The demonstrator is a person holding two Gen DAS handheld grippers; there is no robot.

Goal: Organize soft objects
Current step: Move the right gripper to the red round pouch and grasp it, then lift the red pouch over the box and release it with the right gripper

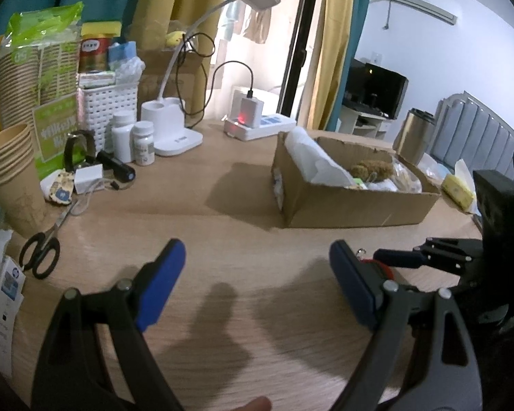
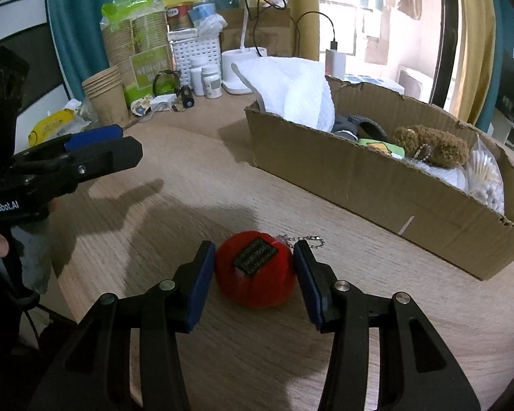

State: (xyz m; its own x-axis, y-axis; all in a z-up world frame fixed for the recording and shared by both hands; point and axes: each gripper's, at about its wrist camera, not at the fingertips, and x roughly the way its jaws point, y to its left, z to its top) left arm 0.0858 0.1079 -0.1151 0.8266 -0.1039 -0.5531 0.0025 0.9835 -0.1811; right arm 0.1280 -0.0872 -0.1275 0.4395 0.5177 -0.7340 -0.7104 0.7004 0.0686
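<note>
A red plush ball [image 2: 255,272] with a black label and a bead chain lies on the wooden table [image 2: 195,185]. My right gripper [image 2: 253,281] is open, its blue pads on either side of the ball, close to it. A cardboard box [image 2: 387,191] behind it holds a brown plush toy [image 2: 431,145], a white cloth [image 2: 291,89] and other soft items. My left gripper [image 1: 257,284] is open and empty above bare table, left of the ball. The box [image 1: 353,202] also shows in the left wrist view, as does the right gripper [image 1: 394,260].
At the table's back left stand paper cups [image 1: 10,171], a white basket [image 1: 108,108], pill bottles [image 1: 133,140], a desk lamp [image 1: 178,137], scissors [image 1: 44,246] and a power strip [image 1: 257,126]. A steel flask [image 1: 413,137] and a yellow sponge [image 1: 457,188] sit beyond the box.
</note>
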